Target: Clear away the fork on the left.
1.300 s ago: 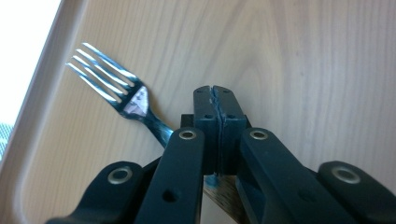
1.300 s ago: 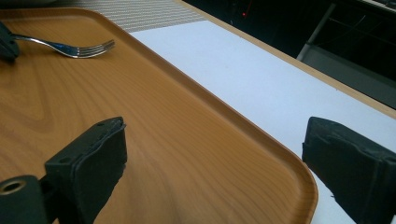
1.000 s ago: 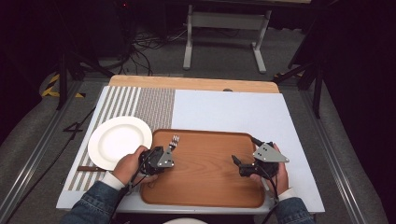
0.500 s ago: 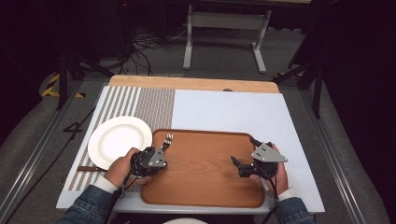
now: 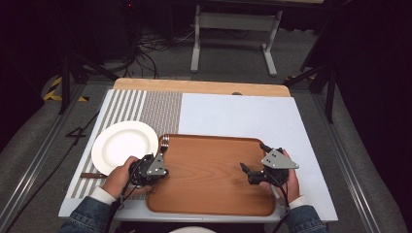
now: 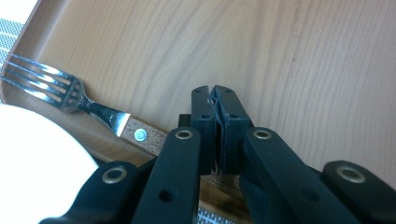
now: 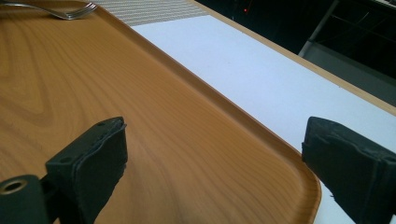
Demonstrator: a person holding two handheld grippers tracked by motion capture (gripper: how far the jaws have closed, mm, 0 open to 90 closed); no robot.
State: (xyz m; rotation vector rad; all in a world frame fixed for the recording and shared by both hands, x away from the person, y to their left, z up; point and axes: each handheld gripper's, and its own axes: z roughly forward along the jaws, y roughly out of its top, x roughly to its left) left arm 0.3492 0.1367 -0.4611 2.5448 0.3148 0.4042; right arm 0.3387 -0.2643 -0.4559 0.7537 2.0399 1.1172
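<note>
Where the high view looks down, a white-topped desk in a dark room carries a striped mat, white plate and wooden tray.

Left gripper view: left gripper jaws pressed together; fork seemingly pinned beneath them, tines over tray's corner.

Right gripper view: right gripper jaws spread, straddling the tray's rim.

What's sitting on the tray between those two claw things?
Nothing: between the left gripper and the right gripper, the high view shows bare wooden tray.
</note>
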